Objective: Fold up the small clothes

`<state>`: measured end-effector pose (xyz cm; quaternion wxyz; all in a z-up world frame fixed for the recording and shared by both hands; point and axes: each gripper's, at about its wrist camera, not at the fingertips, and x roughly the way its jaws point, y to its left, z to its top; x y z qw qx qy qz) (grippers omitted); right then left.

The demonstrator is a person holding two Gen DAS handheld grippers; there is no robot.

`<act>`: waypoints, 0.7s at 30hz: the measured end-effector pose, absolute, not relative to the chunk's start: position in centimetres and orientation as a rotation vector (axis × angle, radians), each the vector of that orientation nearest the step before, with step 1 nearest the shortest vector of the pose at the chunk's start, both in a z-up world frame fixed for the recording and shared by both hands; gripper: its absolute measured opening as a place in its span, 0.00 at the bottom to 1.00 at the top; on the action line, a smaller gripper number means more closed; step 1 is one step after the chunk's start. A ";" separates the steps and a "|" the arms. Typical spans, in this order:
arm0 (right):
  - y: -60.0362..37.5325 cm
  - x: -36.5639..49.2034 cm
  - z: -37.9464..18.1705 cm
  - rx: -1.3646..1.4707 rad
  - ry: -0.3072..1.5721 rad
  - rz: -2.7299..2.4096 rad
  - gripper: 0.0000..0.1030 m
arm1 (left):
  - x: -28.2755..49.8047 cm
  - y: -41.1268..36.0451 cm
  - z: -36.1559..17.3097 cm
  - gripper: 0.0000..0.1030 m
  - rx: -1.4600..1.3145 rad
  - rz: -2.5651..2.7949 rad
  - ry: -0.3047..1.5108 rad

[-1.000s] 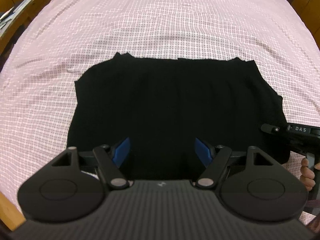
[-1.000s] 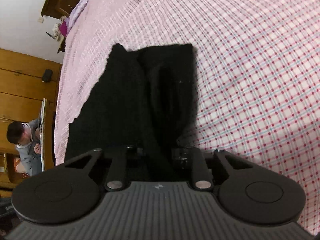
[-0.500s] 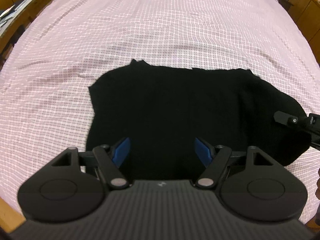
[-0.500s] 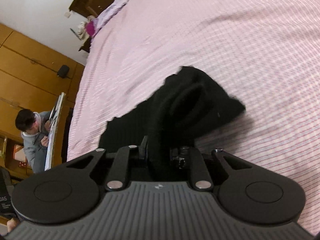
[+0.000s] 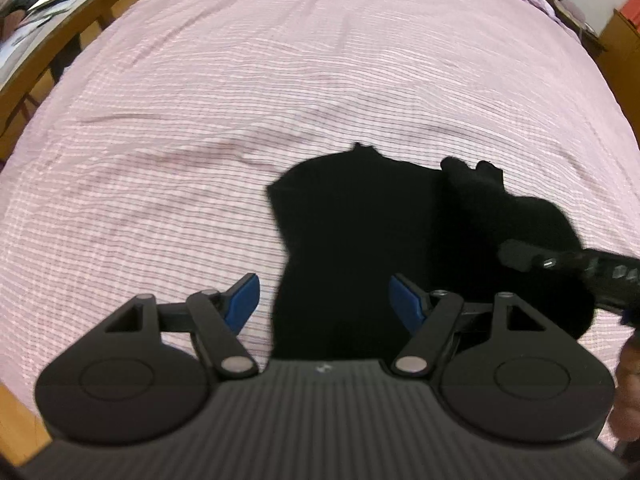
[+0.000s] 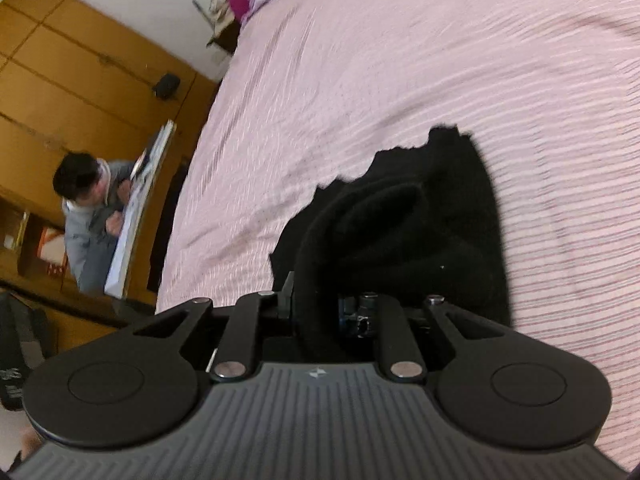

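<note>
Pink checked bedsheet (image 5: 280,80) (wooden cupboards (image 6: 60,80) behind), right gripper (image 6: 320,312) clamping black garment (image 5: 352,220), left gripper (image 5: 324,300) spread apart.

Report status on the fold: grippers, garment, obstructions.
Left gripper open, empty. Right gripper shut on black garment, edge lifted over. Pink bedsheet around it, nothing blocking.

I am seeing a pink checked bedsheet (image 5: 280,92) lying wrinkled across the bed. A person in grey (image 6: 86,216) is sitting by wooden cabinets (image 6: 60,76), leaning over a desk (image 6: 138,208).
</note>
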<state>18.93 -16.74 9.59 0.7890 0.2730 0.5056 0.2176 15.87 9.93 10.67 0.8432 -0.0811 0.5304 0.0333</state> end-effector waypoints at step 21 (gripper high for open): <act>-7.2 18.0 5.6 0.396 1.177 0.454 0.66 | 16.9 15.3 9.6 0.71 -0.215 0.080 1.126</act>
